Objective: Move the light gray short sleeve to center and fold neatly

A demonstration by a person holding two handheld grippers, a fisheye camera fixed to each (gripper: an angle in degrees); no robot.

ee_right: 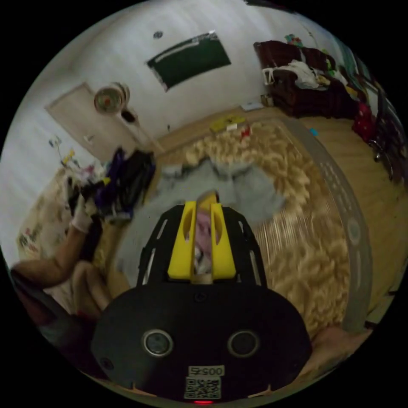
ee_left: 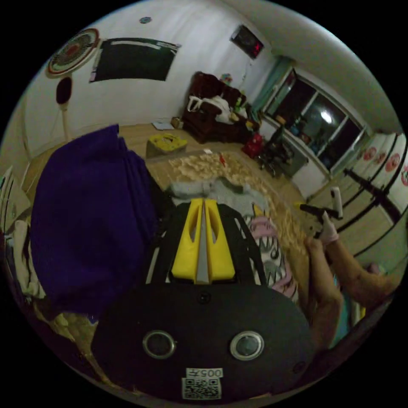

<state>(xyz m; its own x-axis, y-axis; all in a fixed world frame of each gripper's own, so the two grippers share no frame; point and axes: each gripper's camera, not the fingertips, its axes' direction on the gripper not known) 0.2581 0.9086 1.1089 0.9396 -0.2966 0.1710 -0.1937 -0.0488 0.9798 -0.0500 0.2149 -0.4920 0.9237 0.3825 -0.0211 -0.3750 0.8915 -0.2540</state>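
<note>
Rug (ee_right: 293,238): one, shaggy and beige, under everything.
Shirt (ee_right: 250,191): one light gray short-sleeve, lying rumpled near the rug's middle, printed side up.
Purple cloth (ee_left: 89,221): one, bunched just beside the shirt.
Progress: shirt looks centered; no neat fold yet, so folding remains.
Left gripper (ee_left: 202,206): jaws together, pinching gray fabric.
Right gripper (ee_right: 203,208): jaws clamped on shirt's fabric.
</note>
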